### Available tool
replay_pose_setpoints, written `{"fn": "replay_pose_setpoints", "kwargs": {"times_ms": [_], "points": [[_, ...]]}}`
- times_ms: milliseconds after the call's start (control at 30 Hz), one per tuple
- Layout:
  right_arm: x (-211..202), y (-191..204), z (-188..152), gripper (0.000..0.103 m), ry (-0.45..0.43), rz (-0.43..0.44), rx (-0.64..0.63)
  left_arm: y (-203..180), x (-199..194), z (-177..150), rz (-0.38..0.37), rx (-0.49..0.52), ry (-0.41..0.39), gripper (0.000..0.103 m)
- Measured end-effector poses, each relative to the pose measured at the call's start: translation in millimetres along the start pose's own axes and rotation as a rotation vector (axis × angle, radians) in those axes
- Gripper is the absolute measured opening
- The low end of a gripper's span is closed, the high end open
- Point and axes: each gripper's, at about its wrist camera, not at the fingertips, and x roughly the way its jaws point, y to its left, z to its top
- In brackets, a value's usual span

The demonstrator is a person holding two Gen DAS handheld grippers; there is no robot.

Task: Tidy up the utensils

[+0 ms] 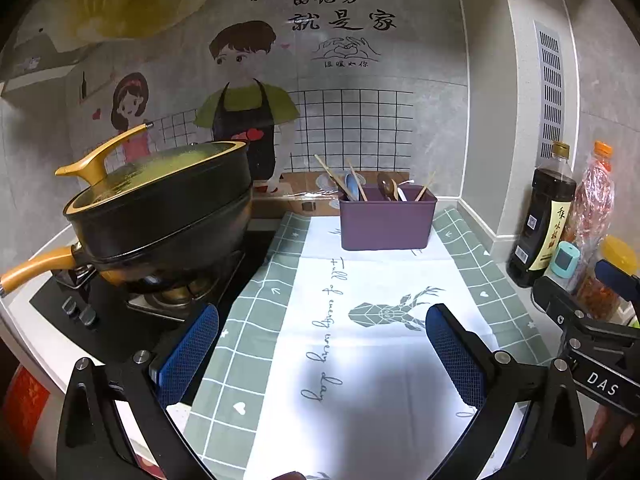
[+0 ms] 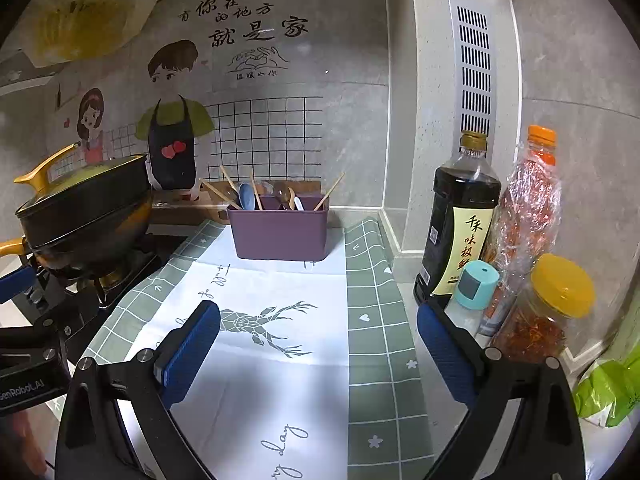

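Note:
A purple utensil box stands at the far end of the deer-print mat, against the wall. Wooden chopsticks, a blue spoon, a brown spoon and a white spoon stick out of it. My left gripper hangs open over the near part of the mat, nothing between its blue pads. Over the mat's right half, my right gripper is also wide open and holds nothing; it shows at the right edge of the left wrist view.
A lidded black pan with yellow handles sits on the gas stove at left. Right of the mat stand a dark sauce bottle, an orange-capped bottle, a yellow-lidded jar and a small teal-capped bottle. A green bag lies at far right.

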Motion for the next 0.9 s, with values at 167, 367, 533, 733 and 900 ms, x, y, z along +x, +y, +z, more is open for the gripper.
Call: {"fn": "replay_pose_setpoints", "kwargs": {"times_ms": [167,367,533,733,900], "points": [[-1.2,-1.1,-0.2,0.098,0.001,-0.003,-0.001,0.2,0.3,0.1,-0.005,0.000,0.002,0.103],[-0.9,-2.8,-0.5,0.098,0.003,-0.005,-0.001,-2.6,0.8,-0.3,-0.011,-0.003,0.011,0.103],[-0.9,-2.7,-0.8,0.098,0.003,-0.007,-0.003,-4.0,0.6,-0.2,-0.014,-0.007,0.013,0.103],[-1.6,-2.9,-0.8,0.098,0.001,-0.003,0.001,-4.7,-0.1,-0.8,-0.014,-0.007,0.013,0.103],[-3.4,-4.0,1.0,0.098,-0.002,0.010,-0.001,-1.0,-1.5,-0.7,-0.012,-0.009,0.009,0.103]]}}
